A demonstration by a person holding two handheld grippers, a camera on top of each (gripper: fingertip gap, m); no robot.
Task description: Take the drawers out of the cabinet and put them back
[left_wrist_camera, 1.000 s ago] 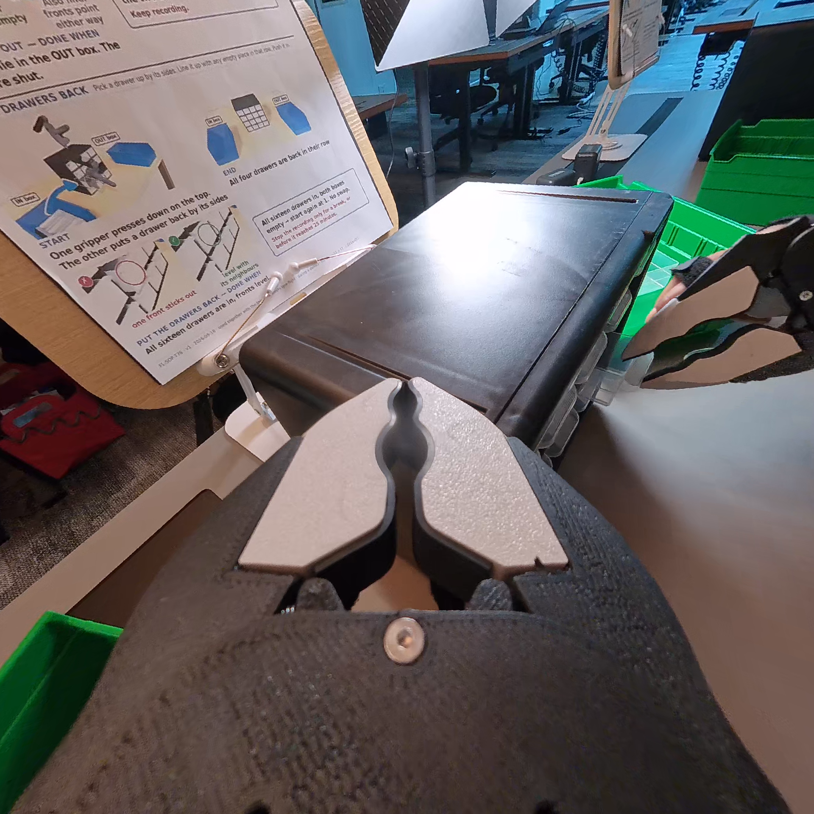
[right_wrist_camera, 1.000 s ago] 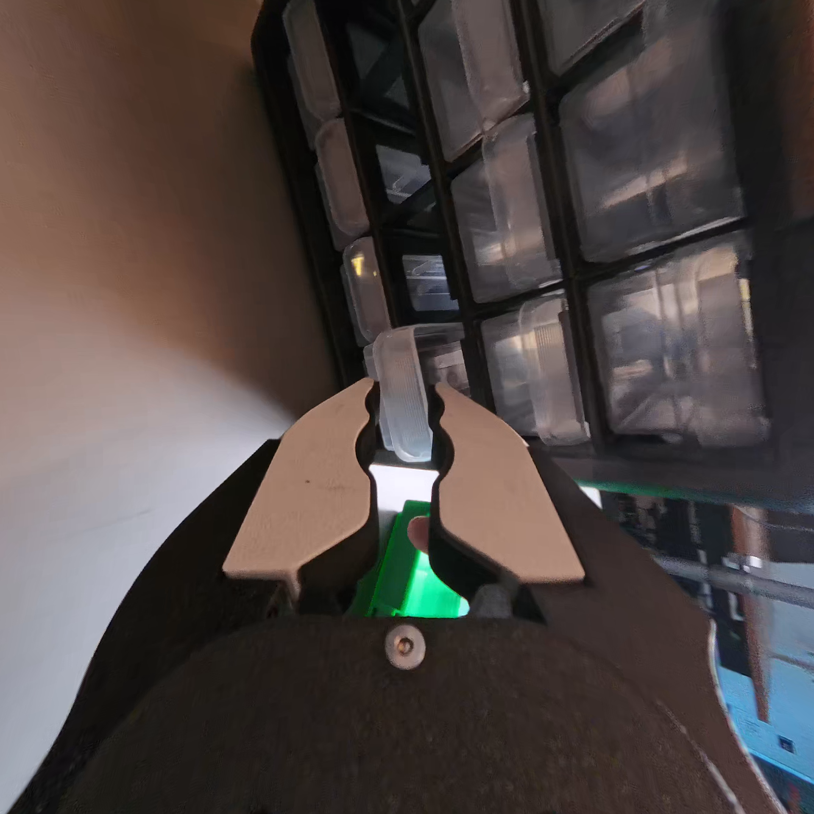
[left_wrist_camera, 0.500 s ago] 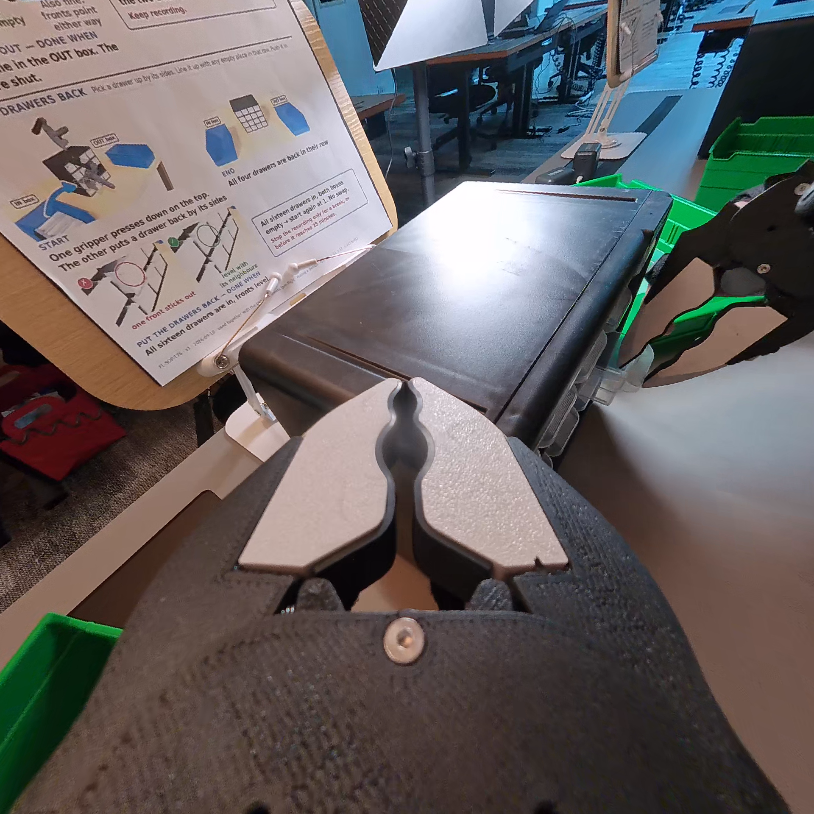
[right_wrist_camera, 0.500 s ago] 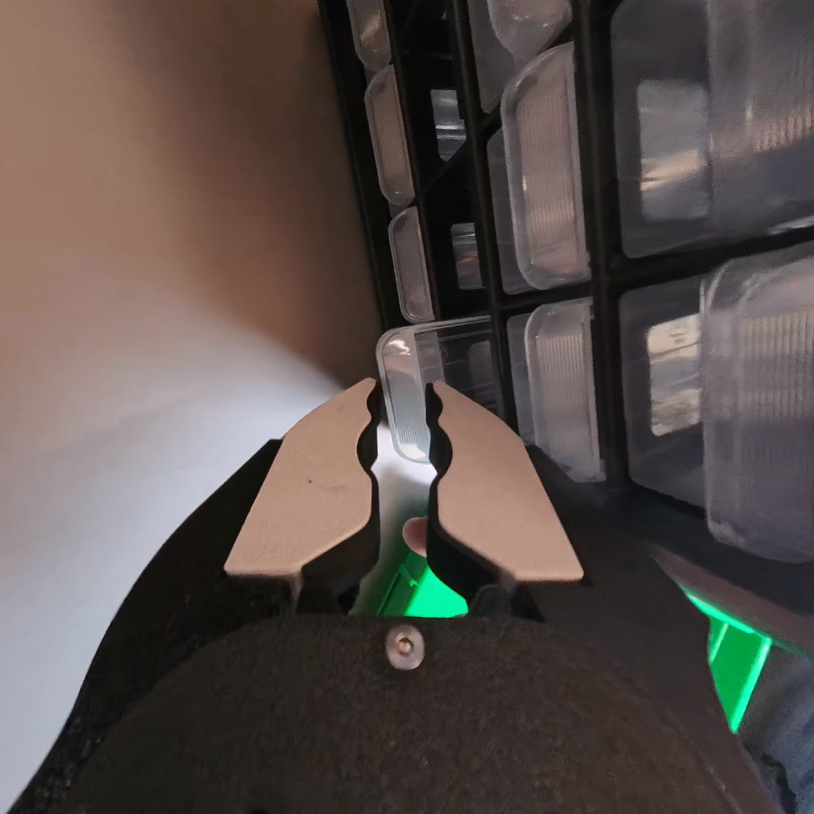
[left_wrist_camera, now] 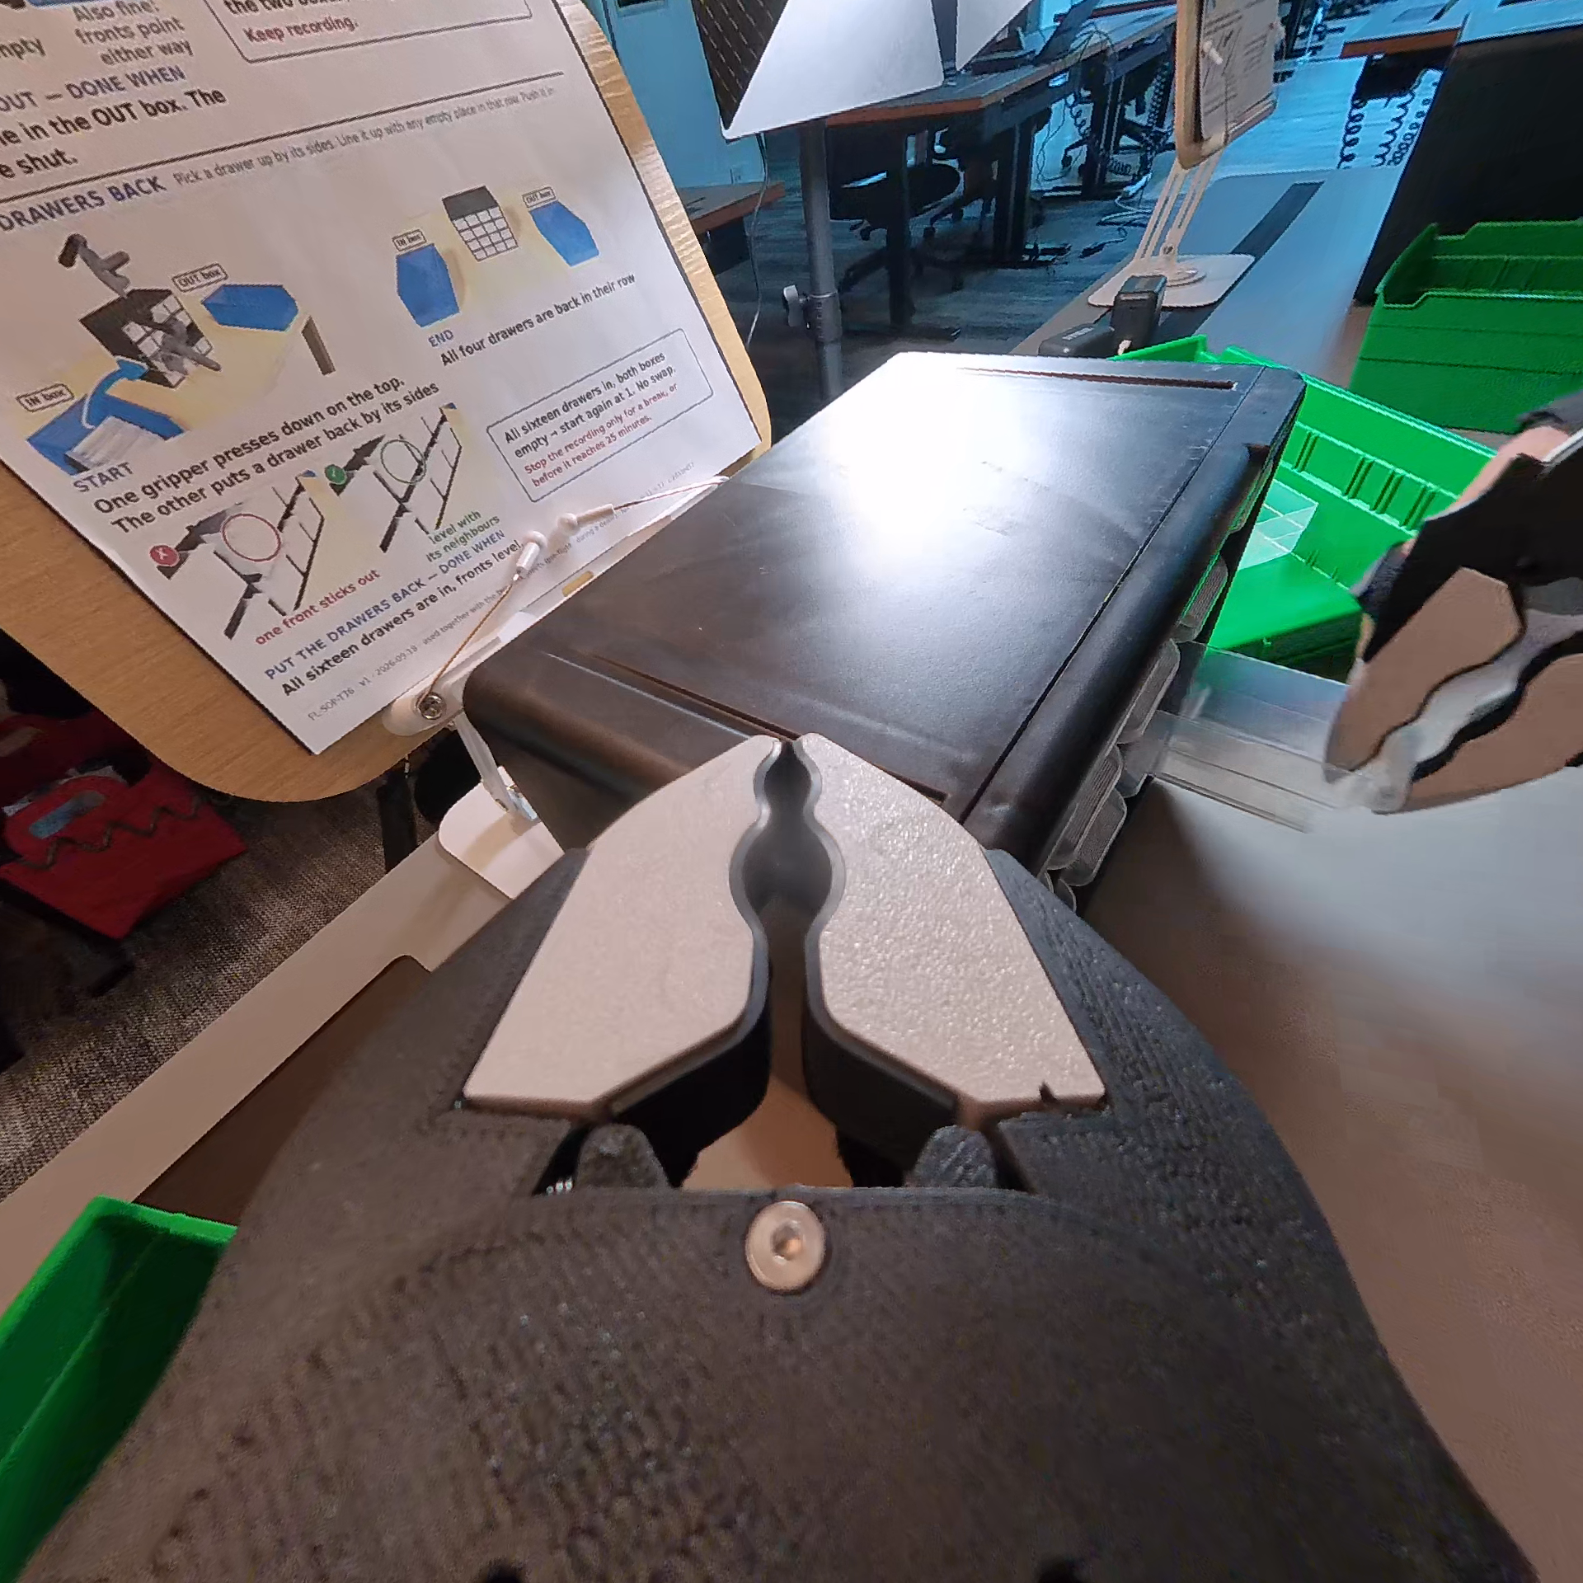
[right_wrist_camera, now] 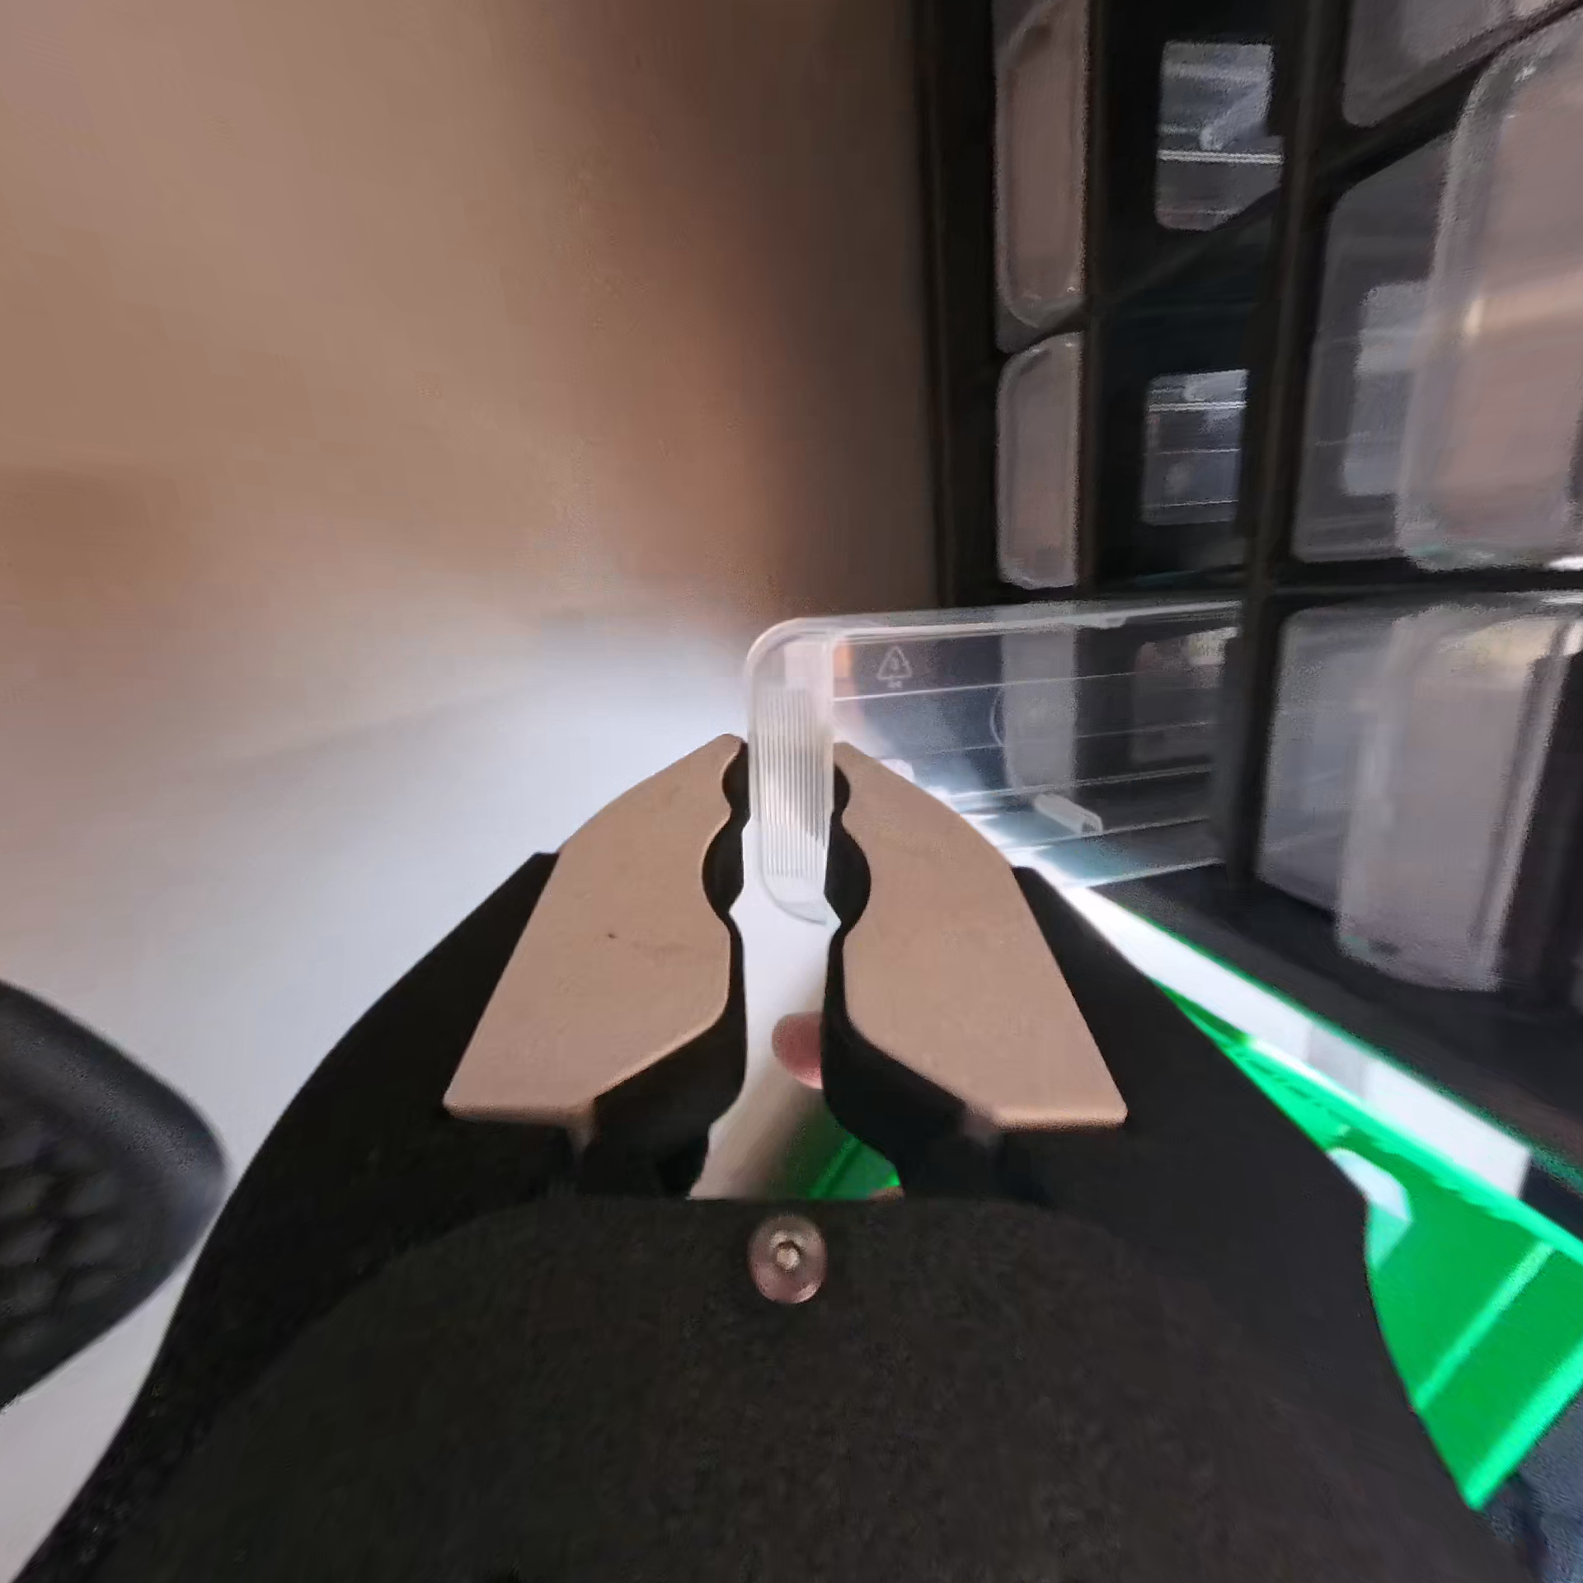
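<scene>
The black drawer cabinet [left_wrist_camera: 899, 565] stands on the table. My left gripper [left_wrist_camera: 788, 758] is shut and empty, its tips at the near top edge of the cabinet. My right gripper [right_wrist_camera: 786, 762] is shut on the front handle of a clear plastic drawer [right_wrist_camera: 1028, 728], which is pulled most of the way out of its slot. The cabinet front [right_wrist_camera: 1105, 325] shows several clear drawers in place. In the left wrist view the right gripper [left_wrist_camera: 1405, 771] holds the drawer [left_wrist_camera: 1242, 737] out to the right of the cabinet.
A green bin [left_wrist_camera: 1336, 531] sits beyond the cabinet, with stacked green bins [left_wrist_camera: 1473, 325] farther back. Another green bin [left_wrist_camera: 77, 1319] is at the near left. An instruction board [left_wrist_camera: 343, 343] on a stand leans beside the cabinet. The tan table [left_wrist_camera: 1370, 1114] stretches to the right.
My right gripper has pulled the clear drawer far out of the cabinet, moving away from the front. My left gripper has stayed shut at the cabinet top.
</scene>
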